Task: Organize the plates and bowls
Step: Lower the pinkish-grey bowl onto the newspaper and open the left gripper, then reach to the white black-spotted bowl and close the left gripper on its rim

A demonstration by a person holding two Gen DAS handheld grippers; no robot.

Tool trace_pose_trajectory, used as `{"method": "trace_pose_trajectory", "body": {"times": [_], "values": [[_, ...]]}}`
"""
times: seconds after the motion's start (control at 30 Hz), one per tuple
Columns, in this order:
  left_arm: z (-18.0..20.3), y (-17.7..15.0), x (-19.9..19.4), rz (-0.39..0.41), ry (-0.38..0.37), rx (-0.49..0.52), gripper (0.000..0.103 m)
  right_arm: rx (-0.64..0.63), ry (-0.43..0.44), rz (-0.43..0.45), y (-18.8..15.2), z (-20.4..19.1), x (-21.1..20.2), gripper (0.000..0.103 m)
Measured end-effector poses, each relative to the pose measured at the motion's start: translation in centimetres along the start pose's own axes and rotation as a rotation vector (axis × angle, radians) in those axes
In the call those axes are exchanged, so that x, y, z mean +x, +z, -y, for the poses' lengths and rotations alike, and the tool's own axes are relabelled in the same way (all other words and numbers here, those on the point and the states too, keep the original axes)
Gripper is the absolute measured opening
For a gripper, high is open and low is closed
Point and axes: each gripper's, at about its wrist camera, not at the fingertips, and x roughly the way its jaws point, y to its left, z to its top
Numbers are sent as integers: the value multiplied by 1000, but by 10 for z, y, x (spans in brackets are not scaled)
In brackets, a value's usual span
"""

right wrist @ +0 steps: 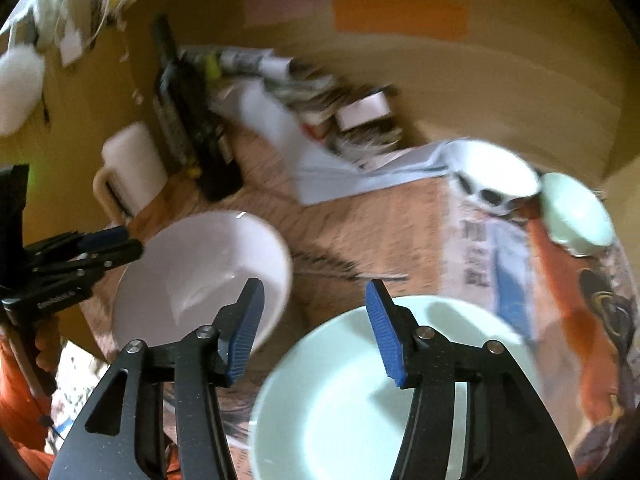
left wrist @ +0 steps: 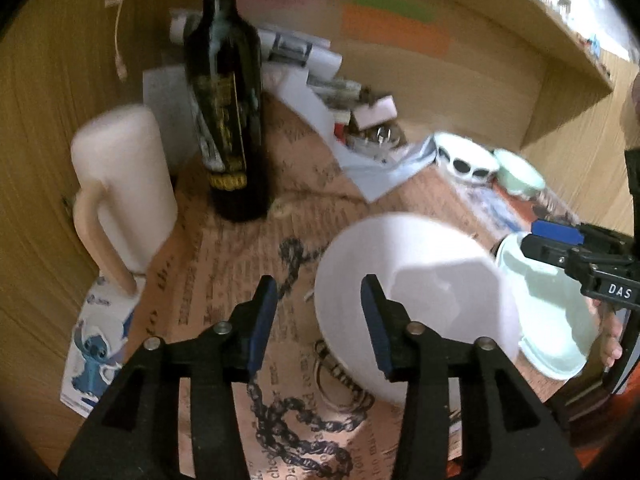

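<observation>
A large white bowl [left wrist: 416,292] sits on the newspaper-covered table; it also shows in the right wrist view [right wrist: 200,276]. My left gripper [left wrist: 318,312] is open, its right finger over the bowl's near rim and its left finger outside. A pale green plate [right wrist: 340,400] lies right of the bowl; it also shows in the left wrist view [left wrist: 556,320]. My right gripper [right wrist: 314,320] is open above the plate's near-left rim. A white bowl with black spots [right wrist: 492,176] and a small pale green bowl [right wrist: 576,212] stand at the far right.
A dark wine bottle [left wrist: 226,116] and a white mug [left wrist: 124,192] stand at the back left. Papers and clutter [left wrist: 352,120] pile against the wooden back wall. A Stitch sticker box [left wrist: 96,344] lies at the left edge.
</observation>
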Motion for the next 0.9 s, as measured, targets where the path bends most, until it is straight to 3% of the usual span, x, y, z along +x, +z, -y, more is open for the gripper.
{"method": "trace_pose_trajectory", "body": {"times": [0.3, 0.53, 0.73, 0.9], "values": [[34, 39, -20, 123, -46, 26, 64, 77, -114, 127, 14, 54, -46, 52], [76, 67, -8, 148, -131, 63, 85, 113, -192, 191, 20, 92, -66, 53], [117, 91, 16, 121, -162, 119, 86, 156, -218, 233, 25, 125, -76, 53], [145, 111, 48, 52, -205, 106, 86, 182, -210, 247, 33, 150, -73, 53]]}}
